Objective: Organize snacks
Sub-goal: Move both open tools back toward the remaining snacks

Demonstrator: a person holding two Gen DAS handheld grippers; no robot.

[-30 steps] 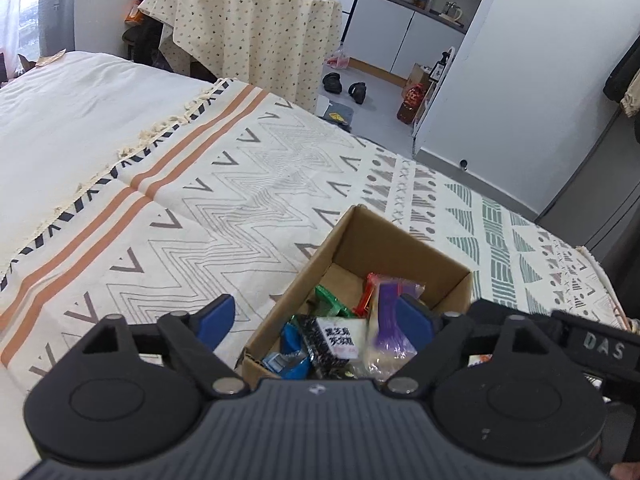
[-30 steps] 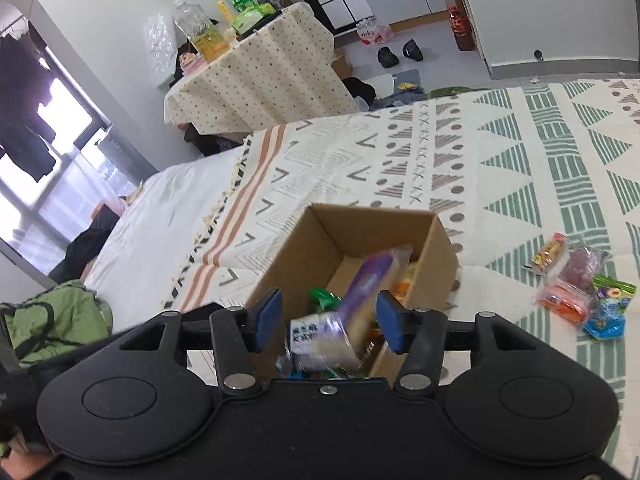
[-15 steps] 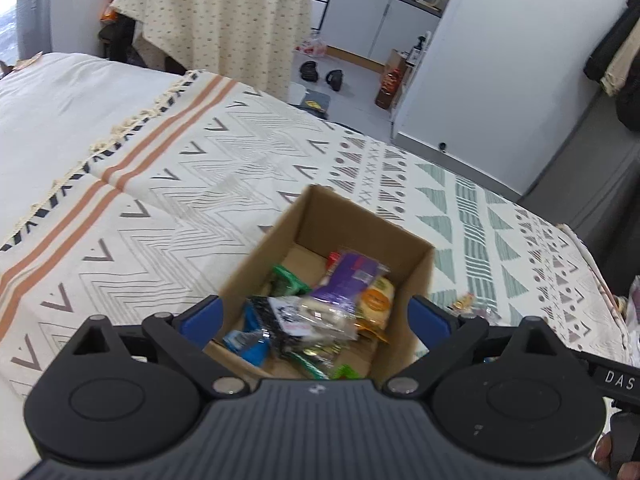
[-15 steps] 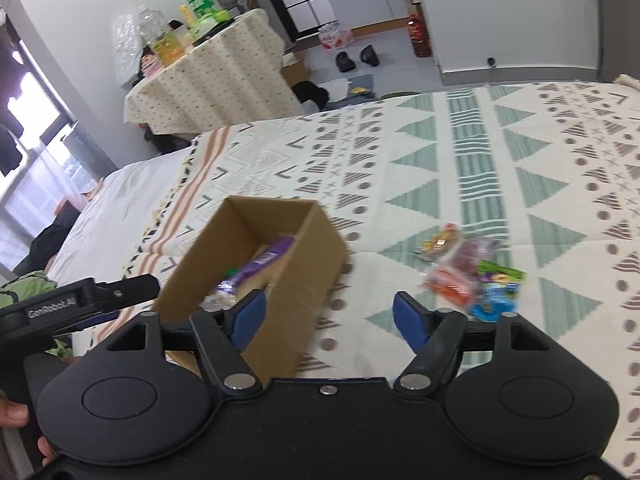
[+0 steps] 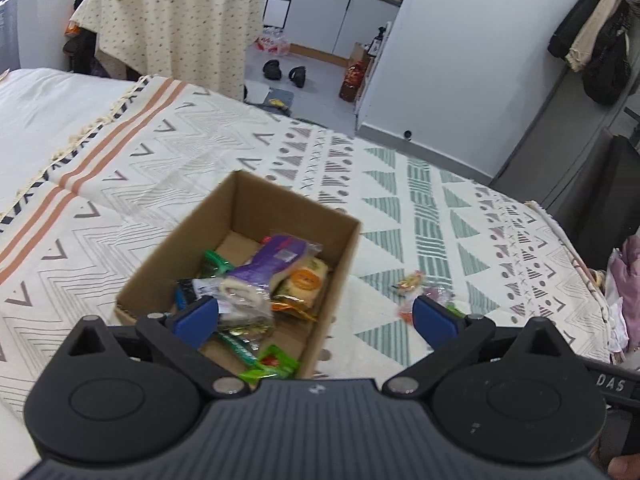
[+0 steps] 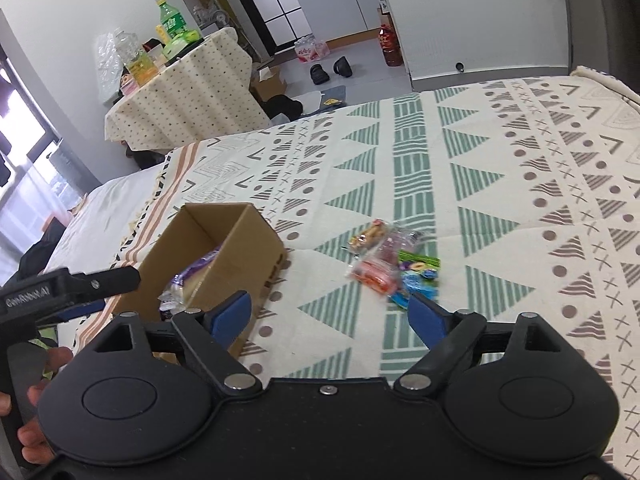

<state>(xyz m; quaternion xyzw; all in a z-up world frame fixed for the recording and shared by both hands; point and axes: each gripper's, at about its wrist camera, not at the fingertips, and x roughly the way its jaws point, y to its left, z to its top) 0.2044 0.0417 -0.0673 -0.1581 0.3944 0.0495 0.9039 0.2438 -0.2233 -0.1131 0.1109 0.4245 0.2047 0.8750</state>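
Both the left hand-held gripper [image 5: 316, 316] and right hand-held gripper [image 6: 330, 314] gape wide, empty. Beyond, the cardboard box [image 5: 288, 210] on the bed [image 6: 520, 184] holds most snacks; a small cluster of packets [image 6: 394, 266] lies beside it, unsorted.

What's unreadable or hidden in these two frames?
- Left wrist view: near end of the cardboard box hidden behind the left tool.
- Right wrist view: most box contents hidden by its side wall.
- Both views: print on the loose snack packets too small to read.
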